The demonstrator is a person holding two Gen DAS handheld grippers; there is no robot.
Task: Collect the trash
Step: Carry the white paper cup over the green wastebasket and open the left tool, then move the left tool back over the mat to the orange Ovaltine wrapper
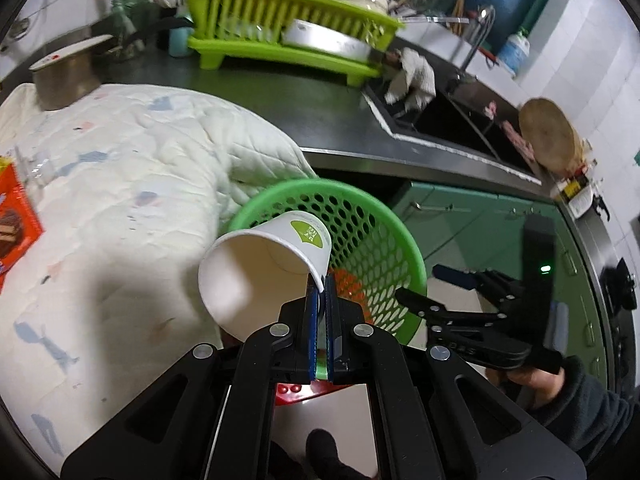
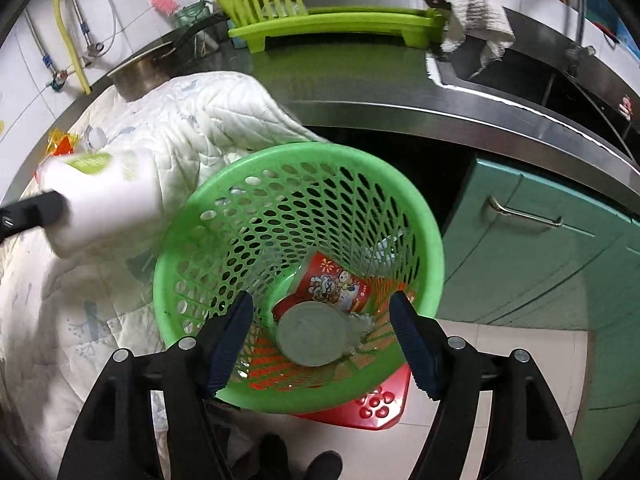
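Observation:
My left gripper (image 1: pixel 321 292) is shut on the rim of a white paper cup (image 1: pixel 264 264) with a green logo, held tilted beside the rim of a green perforated waste basket (image 1: pixel 384 240). In the right wrist view the cup (image 2: pixel 100 204) is blurred at the left, next to the basket (image 2: pixel 224 216). A red printed can (image 2: pixel 328 292) with a grey lid lies at the basket's bottom. My right gripper (image 2: pixel 320 320) is open and empty above the basket's near rim; it also shows in the left wrist view (image 1: pixel 420 284).
A white quilted cloth (image 1: pixel 120 184) covers the counter on the left. An orange packet (image 1: pixel 16 224) lies on it. A metal pot (image 1: pixel 66 72), a green dish rack (image 1: pixel 280 28) and a sink (image 1: pixel 452 116) stand behind. Green cabinets (image 2: pixel 540 248) are at right. A red stool (image 2: pixel 372 404) sits under the basket.

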